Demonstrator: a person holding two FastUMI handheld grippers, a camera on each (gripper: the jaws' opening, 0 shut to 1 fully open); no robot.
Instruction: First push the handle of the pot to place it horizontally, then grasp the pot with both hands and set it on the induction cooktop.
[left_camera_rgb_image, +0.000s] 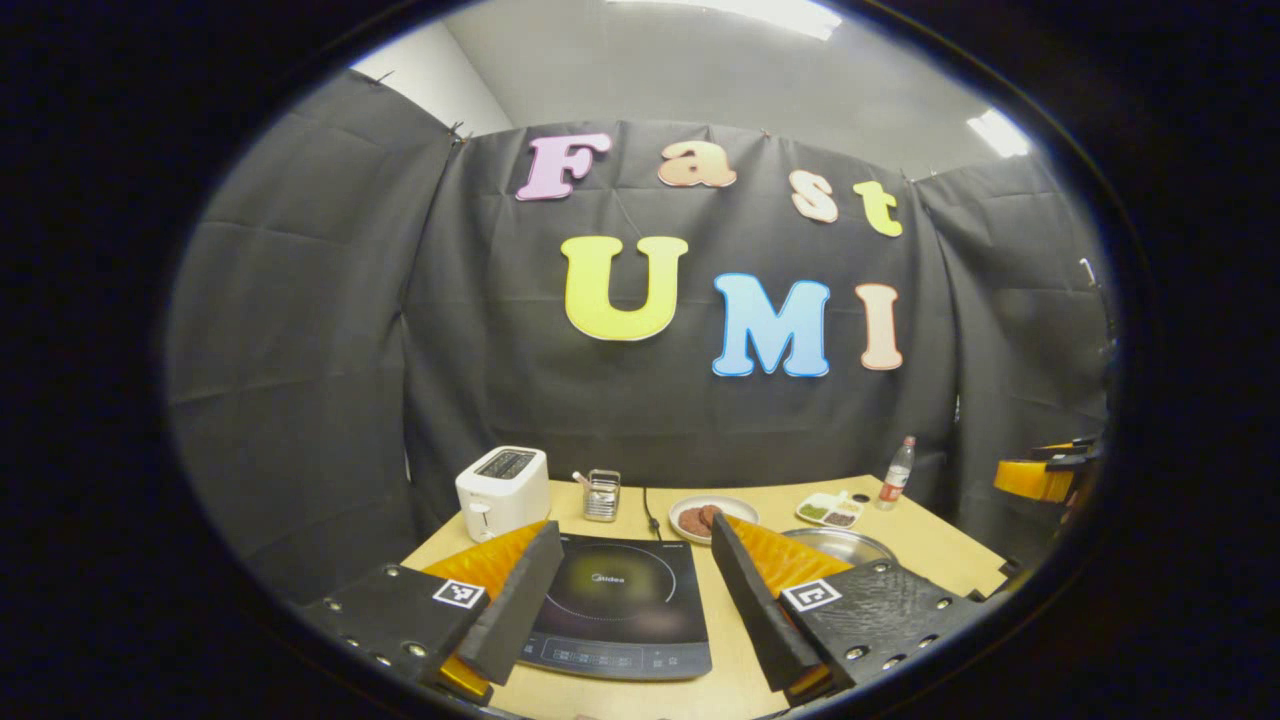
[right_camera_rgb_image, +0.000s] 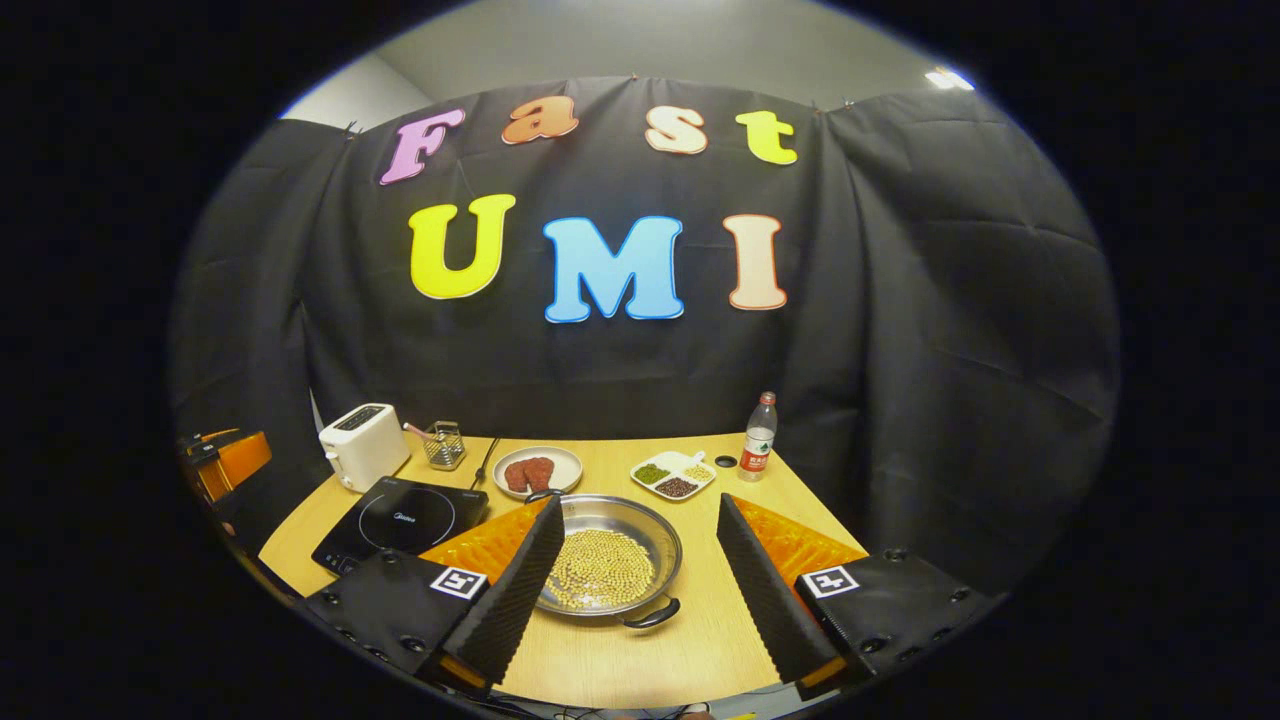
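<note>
Spanning the near half of the booth, a pale wooden table (right_camera_rgb_image: 700, 640) carries the whole kitchen set. On its left part lies the black induction cooktop (left_camera_rgb_image: 615, 600), flat and bare, seen between the fingers in the left gripper view. To the right of the cooktop, apart from it, sits the pot (right_camera_rgb_image: 610, 568), a shallow steel pan holding a layer of small yellowish beans; one dark handle (right_camera_rgb_image: 652, 613) points toward the near edge and the other end shows at the far rim. A white toaster (right_camera_rgb_image: 360, 443) stands at the far left, with a small wire holder (right_camera_rgb_image: 443, 444) just beside it and a black cord running along the table. Behind the pot rests a plate (right_camera_rgb_image: 540, 470) with two reddish-brown pieces, then a divided dish (right_camera_rgb_image: 674, 474) of green and dark grains, then a plastic bottle (right_camera_rgb_image: 759, 437) at the far right. The left gripper (left_camera_rgb_image: 635, 610) hangs above the cooktop, its fingers spread wide and holding nothing. The right gripper (right_camera_rgb_image: 635, 580) hangs over the pot, fingers likewise spread wide, touching neither the rim nor the handle as far as can be seen.
</note>
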